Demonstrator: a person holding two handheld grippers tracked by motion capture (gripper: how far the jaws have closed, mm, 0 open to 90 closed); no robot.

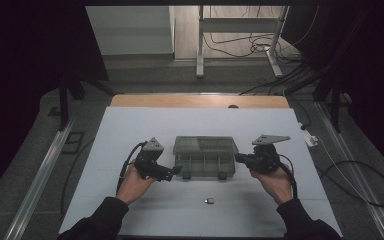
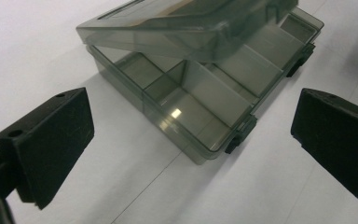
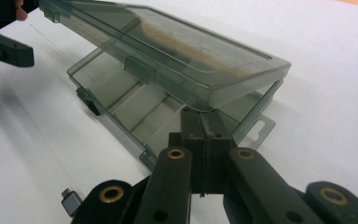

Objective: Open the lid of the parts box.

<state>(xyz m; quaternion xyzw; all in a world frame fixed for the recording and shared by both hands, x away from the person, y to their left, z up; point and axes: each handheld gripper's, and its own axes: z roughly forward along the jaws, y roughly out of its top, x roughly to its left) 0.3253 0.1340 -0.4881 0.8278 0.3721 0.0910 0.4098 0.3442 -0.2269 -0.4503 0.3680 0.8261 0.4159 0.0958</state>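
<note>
A smoky see-through compartment box [image 1: 205, 165] sits mid-table on the white mat, its hinged lid [image 1: 205, 145] tilted partly up. In the left gripper view the box [image 2: 200, 112] shows empty dividers under the raised lid [image 2: 182, 28]. My left gripper [image 1: 177, 171] is open just off the box's front left corner, its jaws [image 2: 191, 121] wide apart with nothing gripped. My right gripper [image 1: 237, 158] is shut at the box's right end. Its closed tips [image 3: 204, 126] sit under the lifted lid [image 3: 177, 51], over the tray [image 3: 130, 107]; whether they touch the lid I cannot tell.
A small grey adapter [image 1: 209, 200] lies on the mat in front of the box, also near my right gripper's base [image 3: 71, 203]. The white mat [image 1: 130, 130] covers a wooden table [image 1: 200, 101]. Cables and desk legs [image 1: 200, 60] lie on the floor beyond.
</note>
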